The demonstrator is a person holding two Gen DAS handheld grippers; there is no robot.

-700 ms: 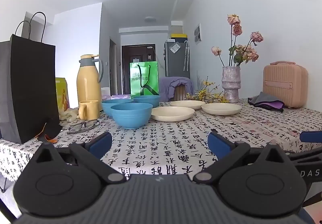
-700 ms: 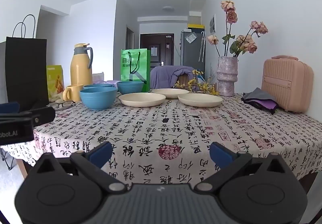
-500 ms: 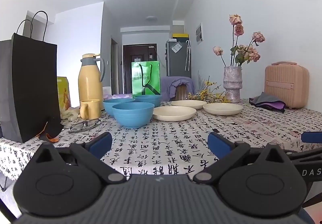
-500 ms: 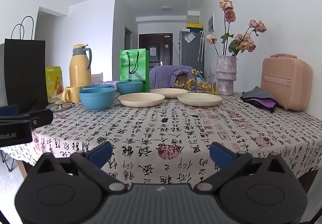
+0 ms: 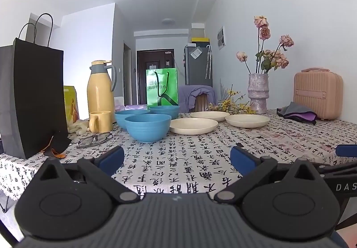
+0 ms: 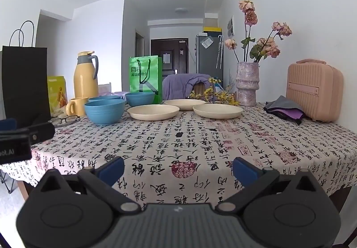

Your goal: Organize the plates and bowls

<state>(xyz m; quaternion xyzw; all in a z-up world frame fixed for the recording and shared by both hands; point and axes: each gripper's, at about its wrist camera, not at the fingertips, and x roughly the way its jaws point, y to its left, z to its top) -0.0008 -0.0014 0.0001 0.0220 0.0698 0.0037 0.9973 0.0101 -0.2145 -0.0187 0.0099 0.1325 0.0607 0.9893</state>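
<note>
Three blue bowls stand left of centre on the table; the nearest blue bowl [image 5: 147,127] [image 6: 104,112] is in front of the other two [image 5: 131,117] [image 5: 164,110]. Three cream plates lie to their right: a near plate [image 5: 193,125] [image 6: 153,112], a right plate [image 5: 247,120] [image 6: 217,111] and a far plate [image 5: 209,115] [image 6: 184,104]. My left gripper [image 5: 177,158] is open and empty at the table's near edge. My right gripper [image 6: 178,168] is open and empty, also short of the dishes.
A black paper bag [image 5: 31,100], yellow flask [image 5: 100,89], yellow mug [image 5: 100,121] and glasses [image 5: 94,139] stand at the left. A green bag [image 5: 162,87] is behind the bowls. A vase of flowers [image 6: 247,84], folded cloth [image 6: 284,108] and pink case [image 6: 314,89] are at the right.
Both grippers have dipped and eased slightly toward the table; the dishes have not moved. Both stay open.
</note>
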